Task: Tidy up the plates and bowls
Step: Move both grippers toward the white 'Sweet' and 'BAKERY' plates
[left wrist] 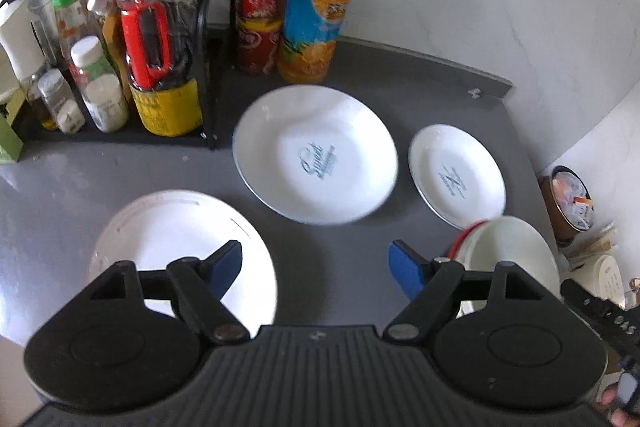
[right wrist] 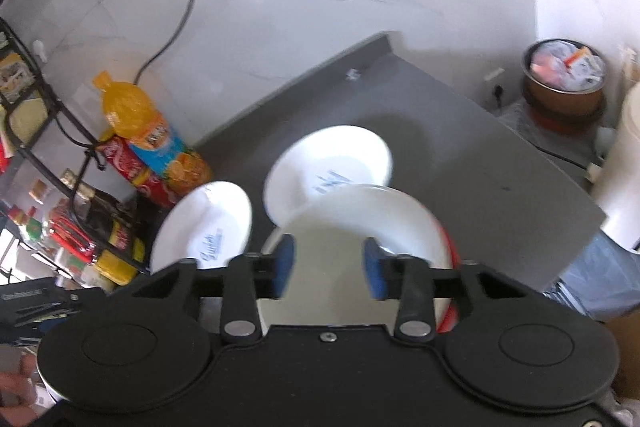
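Nothing is gripped yet, so the step in hand looks like picking the first piece to stack, and the red-rimmed bowl seems the likely choice. To do it well, the right hand-held gripper should come down so that one pad goes inside the near wall and the other outside, close on the rim rather than the curved belly, and lift straight up before travelling, since glazed ware slips and the small plate sits just behind it and could be knocked. The right hand-held gripper has its blue pads parted about halfway with only air between them; the bowl lies directly ahead and below, its near rim hidden under the pads, so I cannot tell whether they touch it. The left hand-held gripper is spread wide and holds nothing. It hovers over bare grey table, with a plain plate under and beside its left finger, the bowl by its right finger, the big printed plate ahead in the middle and the small plate ahead to the right, the two apart from each other. A sensible order, as I judge it, is plates nested by size, largest at the bottom, with the bowl kept on top or apart.
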The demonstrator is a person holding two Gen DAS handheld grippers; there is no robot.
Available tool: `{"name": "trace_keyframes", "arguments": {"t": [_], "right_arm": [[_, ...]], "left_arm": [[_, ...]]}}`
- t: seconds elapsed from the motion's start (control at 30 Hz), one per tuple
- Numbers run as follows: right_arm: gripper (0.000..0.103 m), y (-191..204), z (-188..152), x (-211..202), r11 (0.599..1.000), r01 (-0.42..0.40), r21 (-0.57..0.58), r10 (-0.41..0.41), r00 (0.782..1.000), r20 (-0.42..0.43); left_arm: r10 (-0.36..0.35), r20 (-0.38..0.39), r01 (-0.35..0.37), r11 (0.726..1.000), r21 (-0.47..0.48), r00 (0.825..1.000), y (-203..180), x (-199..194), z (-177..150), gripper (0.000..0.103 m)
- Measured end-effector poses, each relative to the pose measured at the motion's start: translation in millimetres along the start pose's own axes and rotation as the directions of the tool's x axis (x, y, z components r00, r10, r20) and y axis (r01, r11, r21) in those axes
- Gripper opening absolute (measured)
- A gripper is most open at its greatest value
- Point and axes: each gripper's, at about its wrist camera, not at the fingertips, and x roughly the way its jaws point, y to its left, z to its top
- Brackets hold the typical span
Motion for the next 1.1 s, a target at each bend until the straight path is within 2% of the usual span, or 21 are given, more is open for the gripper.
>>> {"name": "trace_keyframes", "arguments": {"t": [0.17,0.47,0.8,0.93,1.1], "right_arm": [[0.056,26.9,6.8,19.3,0.999,-0.034,0.016,0.034,0.999,-0.006],[0.055,74.4,6.6,60.6,0.999,-0.052,-0.011,0.051,0.997,-0.059],[0.054,108.3,5.0,105.7,0.998,-0.045,-0.052,0.039,0.992,-0.120],[0.054,116.6,3.3,126.5,0.998,-0.012,-0.063,0.003,0.990,-0.142],[0.056,127.0,-3.0,151.6,0.995,0.028,-0.100,-0.046,0.982,-0.181]], "left_arm": [[-0.031,-0.005,0.032,0.999,0.008,0.999,15.8,12.7,17.7,0.079],[-0.057,-0.017,0.058,0.996,0.066,0.998,29.3,41.5,36.7,0.080],[-0.021,-0.018,0.022,1.000,0.016,1.000,46.4,81.5,53.5,0.079],[0.016,-0.005,-0.016,0.999,0.029,1.000,47.2,96.2,56.9,0.079],[0.023,-0.011,-0.022,0.999,0.028,1.000,50.5,115.2,58.1,0.079]]}}
